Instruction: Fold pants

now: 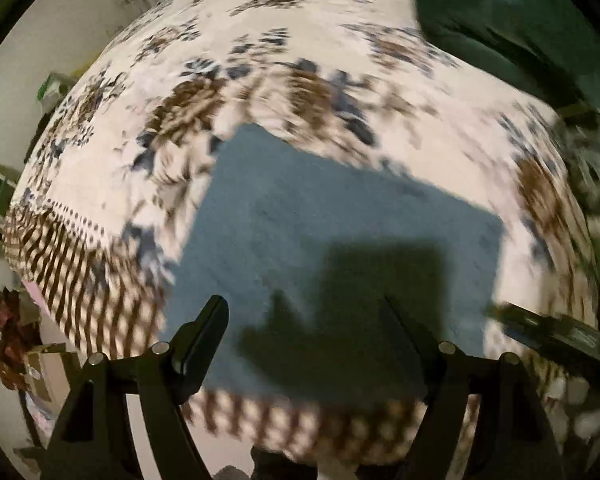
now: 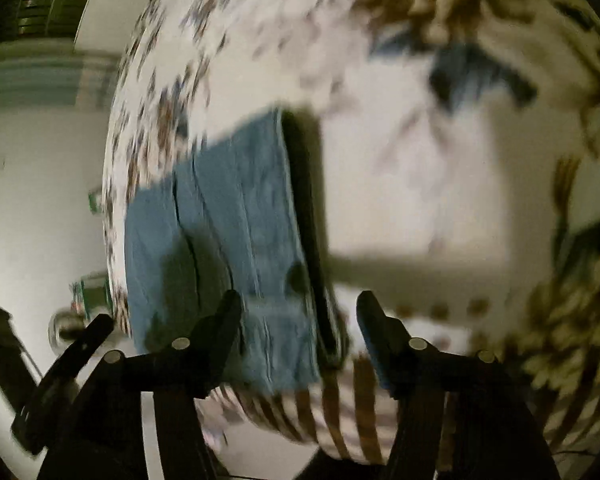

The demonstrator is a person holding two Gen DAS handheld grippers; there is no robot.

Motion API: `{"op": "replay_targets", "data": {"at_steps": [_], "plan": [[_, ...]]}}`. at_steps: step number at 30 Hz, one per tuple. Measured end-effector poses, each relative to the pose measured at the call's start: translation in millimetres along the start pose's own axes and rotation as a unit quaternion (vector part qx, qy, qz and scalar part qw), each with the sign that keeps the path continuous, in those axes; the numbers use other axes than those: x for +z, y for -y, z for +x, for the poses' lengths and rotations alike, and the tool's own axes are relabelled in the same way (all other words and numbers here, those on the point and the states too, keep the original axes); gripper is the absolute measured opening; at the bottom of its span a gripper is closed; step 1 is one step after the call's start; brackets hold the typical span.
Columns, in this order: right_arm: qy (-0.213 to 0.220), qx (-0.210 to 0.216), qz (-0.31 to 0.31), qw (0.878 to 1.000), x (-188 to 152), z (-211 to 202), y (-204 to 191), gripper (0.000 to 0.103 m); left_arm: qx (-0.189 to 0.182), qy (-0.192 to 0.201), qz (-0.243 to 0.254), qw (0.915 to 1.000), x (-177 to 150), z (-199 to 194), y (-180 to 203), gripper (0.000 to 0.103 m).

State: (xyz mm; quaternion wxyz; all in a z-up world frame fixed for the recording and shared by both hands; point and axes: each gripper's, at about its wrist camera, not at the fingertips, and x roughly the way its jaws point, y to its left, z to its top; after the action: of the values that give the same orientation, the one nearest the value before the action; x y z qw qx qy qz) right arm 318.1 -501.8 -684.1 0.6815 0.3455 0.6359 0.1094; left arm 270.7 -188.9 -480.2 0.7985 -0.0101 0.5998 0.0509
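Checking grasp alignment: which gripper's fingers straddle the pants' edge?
The right gripper: the folded pants edge runs between its open fingers. The left gripper hovers over the pants' middle.

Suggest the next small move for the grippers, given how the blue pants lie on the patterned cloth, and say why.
Probably lift both grippers clear. The blue pants already lie as a compact folded rectangle on the patterned cloth, and the left gripper and right gripper both stand open with nothing gripped.

Probably home bedroom: floral bedspread (image 1: 284, 40) with striped border, cluttered floor beside bed.
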Motion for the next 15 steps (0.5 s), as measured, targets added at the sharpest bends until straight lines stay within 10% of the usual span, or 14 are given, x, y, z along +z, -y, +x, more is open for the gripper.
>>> {"op": "replay_targets", "data": {"at_steps": [9, 10, 11, 12, 15], "plan": [[0.017, 0.037, 0.073, 0.997, 49, 50, 0, 0.071, -0.100, -0.066, -0.060, 0.9910, 100, 126, -79, 0.075], [0.024, 0.038, 0.077, 0.996, 48, 49, -1, 0.065, -0.122, -0.063, -0.066, 0.9883, 104, 132, -83, 0.065], [0.031, 0.037, 0.076, 0.996, 48, 49, -4, 0.030, -0.141, -0.058, -0.067, 0.9861, 107, 136, -87, 0.043], [0.033, 0.021, 0.070, 0.997, 46, 51, -10, 0.017, -0.143, -0.061, -0.059, 0.9860, 109, 139, -88, 0.043], [0.064, -0.040, 0.043, 0.996, 40, 43, -27, 0.013, -0.158, -0.069, -0.040, 0.9841, 108, 149, -92, 0.046]]}}
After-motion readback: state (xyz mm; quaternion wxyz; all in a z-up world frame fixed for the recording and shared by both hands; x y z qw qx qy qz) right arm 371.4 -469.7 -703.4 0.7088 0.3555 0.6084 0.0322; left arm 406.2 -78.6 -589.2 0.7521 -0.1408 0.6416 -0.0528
